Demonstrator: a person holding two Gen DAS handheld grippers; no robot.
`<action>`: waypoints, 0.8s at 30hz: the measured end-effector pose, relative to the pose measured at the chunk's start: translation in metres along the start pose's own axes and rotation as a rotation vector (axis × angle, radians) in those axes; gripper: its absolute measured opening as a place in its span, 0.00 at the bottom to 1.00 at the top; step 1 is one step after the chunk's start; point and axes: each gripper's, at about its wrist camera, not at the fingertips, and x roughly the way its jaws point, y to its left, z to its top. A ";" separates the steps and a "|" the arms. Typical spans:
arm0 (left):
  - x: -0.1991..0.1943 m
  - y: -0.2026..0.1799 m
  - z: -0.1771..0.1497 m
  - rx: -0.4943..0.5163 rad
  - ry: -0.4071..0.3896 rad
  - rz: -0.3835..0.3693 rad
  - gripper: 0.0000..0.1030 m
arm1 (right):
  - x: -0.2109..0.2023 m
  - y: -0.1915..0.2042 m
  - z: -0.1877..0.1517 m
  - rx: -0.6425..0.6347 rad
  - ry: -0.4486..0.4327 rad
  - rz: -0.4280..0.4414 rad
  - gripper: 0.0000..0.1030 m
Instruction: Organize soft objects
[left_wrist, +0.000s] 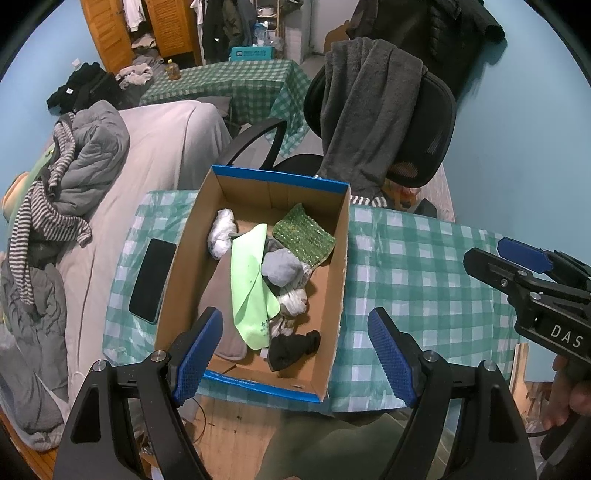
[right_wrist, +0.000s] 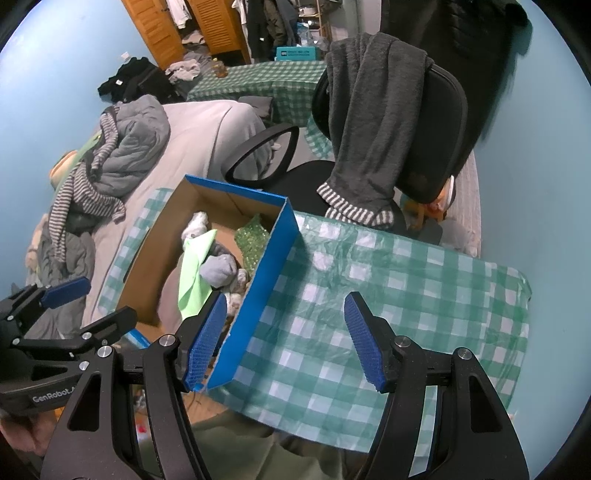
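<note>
— What's showing from the left wrist?

— The left gripper (left_wrist: 295, 350) is hanging with its jaws spread wide and nothing between them, right above the near end of the cardboard box (left_wrist: 334, 295). The box is sitting on the checked tablecloth (left_wrist: 413, 273), and the soft things are all lying inside it, ahead of the jaws: a light green cloth (left_wrist: 249, 284) draped down the middle, a grey sock ball (left_wrist: 282, 267) touching it, a white bundle (left_wrist: 221, 234) toward the far left corner, a sparkly green sponge cloth (left_wrist: 304, 234) against the right wall, and a black sock (left_wrist: 293, 349) nearest the fingertips. A phone (left_wrist: 152, 280) is lying flat just left of the box. The right gripper (left_wrist: 524, 266) is poking in from the right edge; I can't tell its jaws from here.

— And from the right wrist?

— The right gripper (right_wrist: 282, 341) is also gaping open, empty, straddling the box's blue near-right corner (right_wrist: 258, 295), with one finger (right_wrist: 207, 341) over the inside and the other over bare tablecloth. The green cloth (right_wrist: 194, 280) and grey sock ball (right_wrist: 219, 271) are lying in the box just beyond the left finger. A grey towel (right_wrist: 373, 122) is hanging over the office chair (right_wrist: 439, 122) behind the table
</note>
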 end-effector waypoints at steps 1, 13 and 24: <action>0.000 -0.001 -0.001 -0.001 0.002 -0.001 0.80 | 0.000 0.000 0.000 0.001 0.000 0.001 0.64; 0.000 -0.002 -0.007 0.003 0.015 -0.016 0.80 | 0.000 0.003 -0.002 -0.001 0.001 0.002 0.64; -0.001 -0.003 -0.010 0.014 0.017 -0.014 0.80 | -0.002 0.012 -0.008 -0.009 0.004 0.005 0.64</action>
